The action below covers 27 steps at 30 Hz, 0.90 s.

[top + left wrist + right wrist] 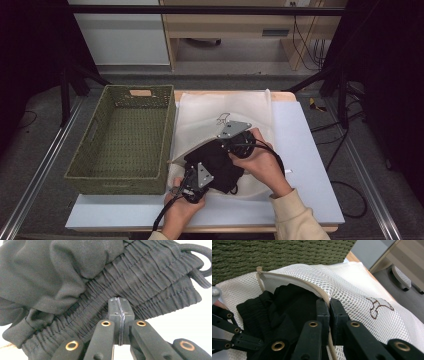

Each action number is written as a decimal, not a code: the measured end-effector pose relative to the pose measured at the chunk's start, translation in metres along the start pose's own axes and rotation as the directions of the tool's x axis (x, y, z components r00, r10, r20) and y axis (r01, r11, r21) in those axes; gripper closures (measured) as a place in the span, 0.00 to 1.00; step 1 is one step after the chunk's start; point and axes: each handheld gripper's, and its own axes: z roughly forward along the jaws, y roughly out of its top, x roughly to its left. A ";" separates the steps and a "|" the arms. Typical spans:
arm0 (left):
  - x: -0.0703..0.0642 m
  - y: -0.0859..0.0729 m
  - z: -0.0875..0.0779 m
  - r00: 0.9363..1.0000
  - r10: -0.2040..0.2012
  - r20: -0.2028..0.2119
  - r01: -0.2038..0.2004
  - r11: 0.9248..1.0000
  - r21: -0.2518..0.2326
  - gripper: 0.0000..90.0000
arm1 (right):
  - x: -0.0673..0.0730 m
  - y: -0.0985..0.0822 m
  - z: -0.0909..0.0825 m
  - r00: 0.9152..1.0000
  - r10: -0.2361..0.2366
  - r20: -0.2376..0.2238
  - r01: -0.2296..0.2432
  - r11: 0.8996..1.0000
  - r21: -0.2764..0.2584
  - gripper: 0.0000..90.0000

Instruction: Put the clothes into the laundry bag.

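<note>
A white mesh laundry bag [227, 107] lies on the table with a black garment [220, 162] partly inside its open mouth. My right gripper [220, 145] is shut on the bag's beige zipper edge [312, 287], which runs between the jaws of the right gripper [329, 302] and holds the mouth up over the black garment [287, 305]. My left gripper [212, 167] is shut. In its own view the left gripper [119, 301] has its tips against the gathered elastic waistband [150, 285] of the garment, and I see no fabric between the jaws. A black drawstring [200, 255] loops at the right.
A green woven basket [120, 176] stands just left of the bag, its wall [274, 255] close behind the bag's mouth. A pale blue mat [300, 150] covers the table, with bare room to the right of the bag. Cables trail from both grippers.
</note>
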 end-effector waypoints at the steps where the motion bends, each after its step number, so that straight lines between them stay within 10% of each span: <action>1: 0.000 0.001 0.000 1.000 0.003 -0.001 -0.003 1.000 0.000 1.00 | 0.000 0.000 0.000 1.000 0.000 -0.001 0.000 1.000 -0.001 0.97; 27: 0.004 0.010 0.008 0.999 0.031 -0.032 -0.031 0.999 0.017 1.00 | -0.003 0.001 -0.004 1.000 0.003 0.003 -0.003 1.000 -0.011 0.97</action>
